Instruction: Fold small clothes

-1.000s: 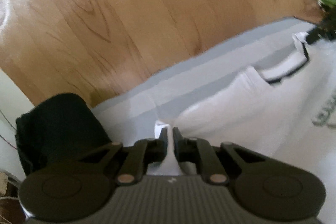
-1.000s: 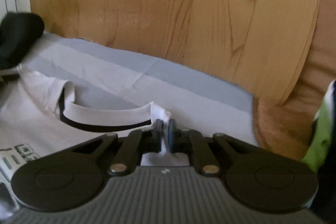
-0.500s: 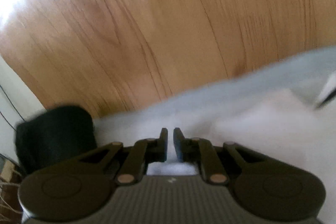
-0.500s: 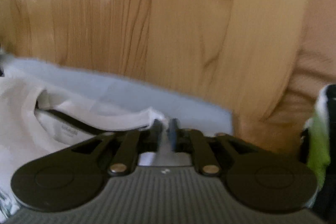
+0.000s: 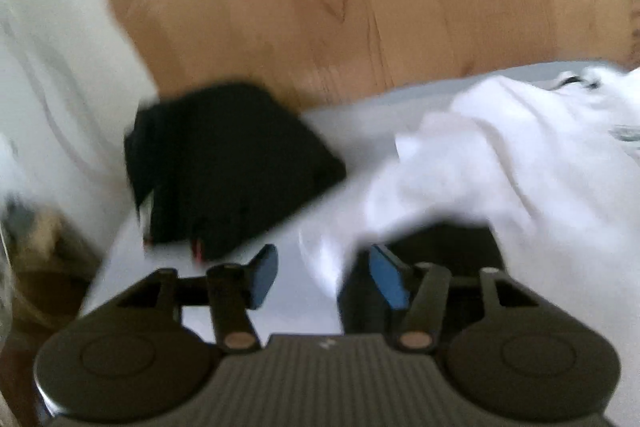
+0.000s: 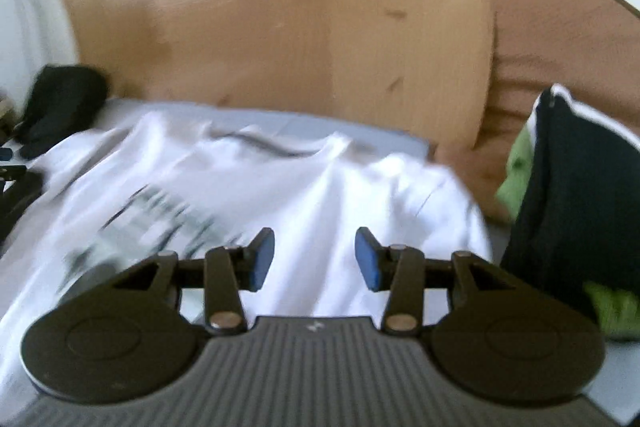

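Note:
A white T-shirt with a dark-trimmed collar and a grey print lies rumpled on a pale grey sheet. In the left wrist view the shirt spreads to the right, one sleeve bunched near the fingers. My left gripper is open and empty, just above the sheet at the shirt's left edge. My right gripper is open and empty, over the shirt's right shoulder area. Both views are blurred.
A black folded garment lies left of the shirt; it also shows far left in the right wrist view. A dark and green clothes pile stands at the right. A wooden headboard rises behind the sheet.
Both grippers were shut on the shirt's shoulder corners and have opened, letting it go. Both have pulled back and the shirt now lies on the sheet.

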Available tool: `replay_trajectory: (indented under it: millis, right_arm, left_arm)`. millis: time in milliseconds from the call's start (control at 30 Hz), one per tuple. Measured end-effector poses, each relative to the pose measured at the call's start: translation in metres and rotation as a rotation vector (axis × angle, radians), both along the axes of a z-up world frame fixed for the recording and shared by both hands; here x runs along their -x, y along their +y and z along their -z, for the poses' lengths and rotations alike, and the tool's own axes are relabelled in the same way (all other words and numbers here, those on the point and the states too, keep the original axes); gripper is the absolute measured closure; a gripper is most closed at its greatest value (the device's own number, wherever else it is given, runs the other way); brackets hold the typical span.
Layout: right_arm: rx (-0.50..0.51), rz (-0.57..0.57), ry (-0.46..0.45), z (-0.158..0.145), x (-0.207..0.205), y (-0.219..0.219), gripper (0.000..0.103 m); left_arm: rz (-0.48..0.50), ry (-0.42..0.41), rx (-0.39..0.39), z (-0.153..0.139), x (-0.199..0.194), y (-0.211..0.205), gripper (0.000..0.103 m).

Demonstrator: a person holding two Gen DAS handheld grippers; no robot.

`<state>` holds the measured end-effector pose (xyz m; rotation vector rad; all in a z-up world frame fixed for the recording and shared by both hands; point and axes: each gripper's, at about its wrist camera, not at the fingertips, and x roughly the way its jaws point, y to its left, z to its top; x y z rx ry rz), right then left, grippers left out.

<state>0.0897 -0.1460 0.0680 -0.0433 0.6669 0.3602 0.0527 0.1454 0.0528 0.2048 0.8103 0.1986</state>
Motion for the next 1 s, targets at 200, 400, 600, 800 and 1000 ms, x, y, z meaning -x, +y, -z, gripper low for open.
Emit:
replay_trajectory:
  millis: [200,400,600,800,1000]
  right_arm:
    - [-0.034,-0.124,-0.003,0.005,0.048,0.030,0.056]
    - [-0.083,-0.207,0.030,0.022,0.089,0.047,0.056]
    - [-0.142,-0.033,0.001,0.024,0.131,-0.008,0.056]
    - [-0.201,0.216,-0.050,0.026,0.172,-0.087,0.056]
    - [-0.239,0.316,-0.077,0.037,0.156,-0.113,0.055]
  left_arm:
    - [0.013,0.019,0.359,-0.004,0.080,0.020,0.005]
    - [0.125,0.053,0.312,0.019,0.115,-0.041,0.061]
    - [0.033,-0.067,0.045,0.013,0.118,-0.034,0.097]
    - [-0.112,-0.117,0.207,-0.007,0.141,0.021,0.088]
    - [-0.031,-0.097,0.231,-0.001,0.179,-0.004,0.046]
